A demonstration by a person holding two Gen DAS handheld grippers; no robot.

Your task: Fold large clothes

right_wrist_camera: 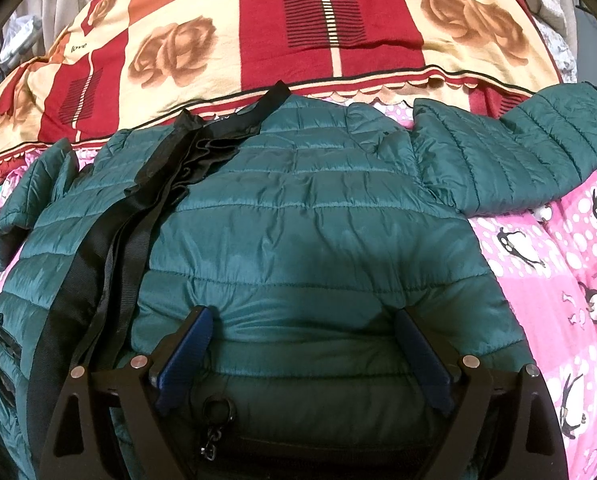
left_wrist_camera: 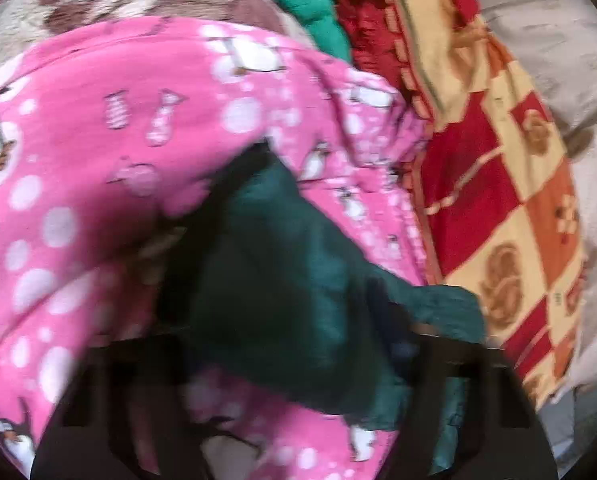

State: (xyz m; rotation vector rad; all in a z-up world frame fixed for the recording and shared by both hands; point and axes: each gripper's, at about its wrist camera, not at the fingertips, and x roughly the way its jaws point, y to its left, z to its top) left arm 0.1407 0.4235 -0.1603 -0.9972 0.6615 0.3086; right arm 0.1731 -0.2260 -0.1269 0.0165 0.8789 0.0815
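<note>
The right wrist view is showing the whole green quilted jacket (right_wrist_camera: pixel 298 208) lying spread on the pink penguin blanket (right_wrist_camera: pixel 538 248), the right gripper (right_wrist_camera: pixel 302 320) resting on it with fingers spread. The blurred left wrist view is showing only a fold of the jacket (left_wrist_camera: pixel 282 280) lying between the left gripper (left_wrist_camera: pixel 282 380) fingers; whether they are pinching it I cannot tell. A red patterned blanket (right_wrist_camera: pixel 290 24) is lying at twelve o'clock.

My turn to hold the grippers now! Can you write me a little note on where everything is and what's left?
Left gripper: blurry view; green jacket fabric lies between its fingers, but a real pinch cannot be confirmed.
Right gripper: open, fingers apart over the jacket near its hem, holding nothing.
Jacket: spread flat on the pink blanket, one sleeve stretched out, black strap lying across it.
Done: laid out.
Left: fold sleeves in, then the body.
</note>
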